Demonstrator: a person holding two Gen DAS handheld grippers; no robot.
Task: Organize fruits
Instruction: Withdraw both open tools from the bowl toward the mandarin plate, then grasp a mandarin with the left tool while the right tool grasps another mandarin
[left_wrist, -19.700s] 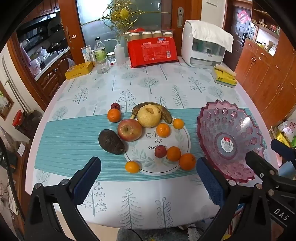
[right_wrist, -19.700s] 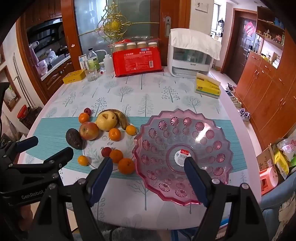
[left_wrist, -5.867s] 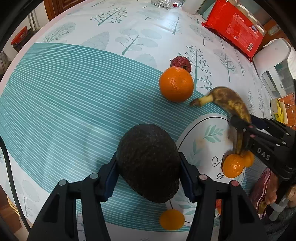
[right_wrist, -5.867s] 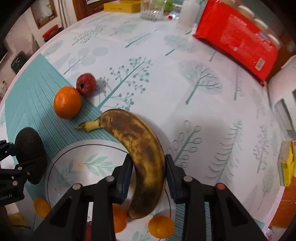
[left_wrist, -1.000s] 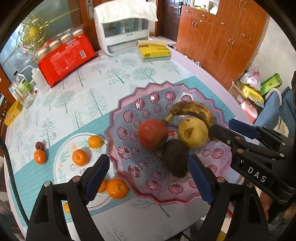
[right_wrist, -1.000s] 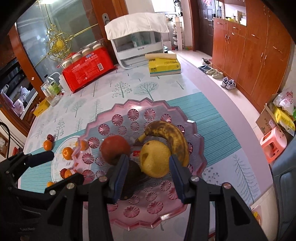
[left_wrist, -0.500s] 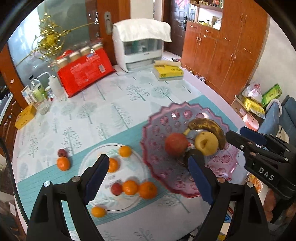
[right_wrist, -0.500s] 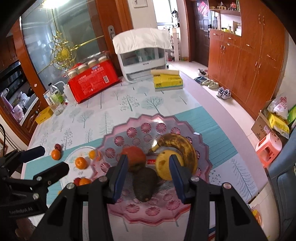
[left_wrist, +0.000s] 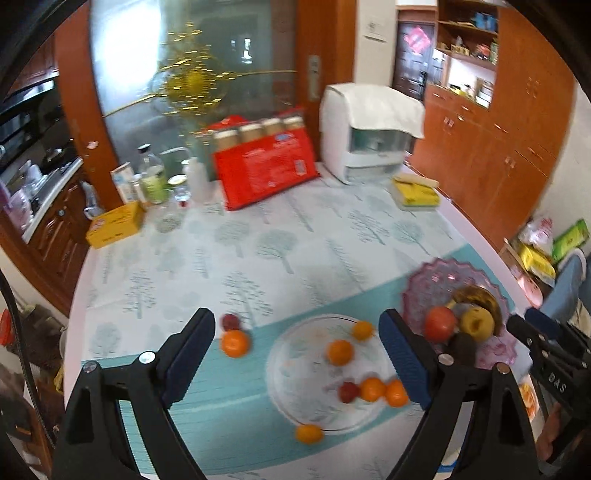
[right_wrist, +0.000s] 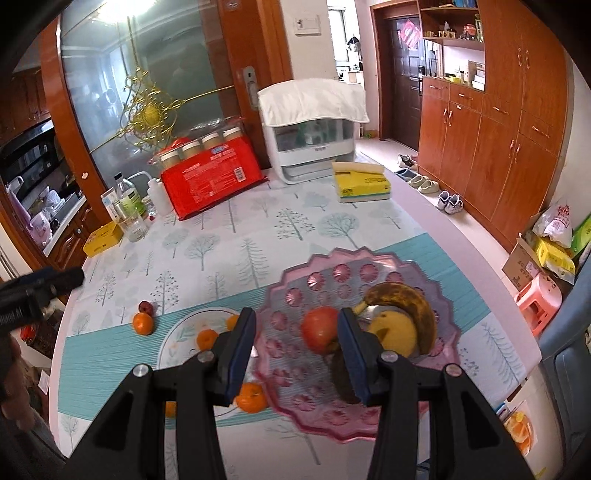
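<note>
The pink glass bowl (right_wrist: 314, 284) holds a red apple (right_wrist: 319, 328), a yellow pear (right_wrist: 397, 332), a brown banana (right_wrist: 406, 299) and a dark avocado (right_wrist: 341, 373). It also shows in the left wrist view (left_wrist: 436, 273). Several small oranges (left_wrist: 340, 351) and a small red fruit (left_wrist: 347, 391) lie on the round printed circle (left_wrist: 295, 354). An orange (left_wrist: 235, 343) and a dark red fruit (left_wrist: 231, 322) lie further left. My left gripper (left_wrist: 295, 358) is open and empty, high above the table. My right gripper (right_wrist: 295, 354) is open and empty above the bowl's near left.
At the table's back stand a red package (right_wrist: 210, 181), a white appliance (right_wrist: 314, 147), a yellow box stack (right_wrist: 362, 182), bottles (right_wrist: 127, 199) and a yellow carton (right_wrist: 101, 240). Wooden cabinets (right_wrist: 498, 147) line the right wall. A pink stool (right_wrist: 539, 299) stands by the table.
Both grippers have pulled back and up from the bowl, and the left view has swung left over the loose oranges. The fruit has not moved.
</note>
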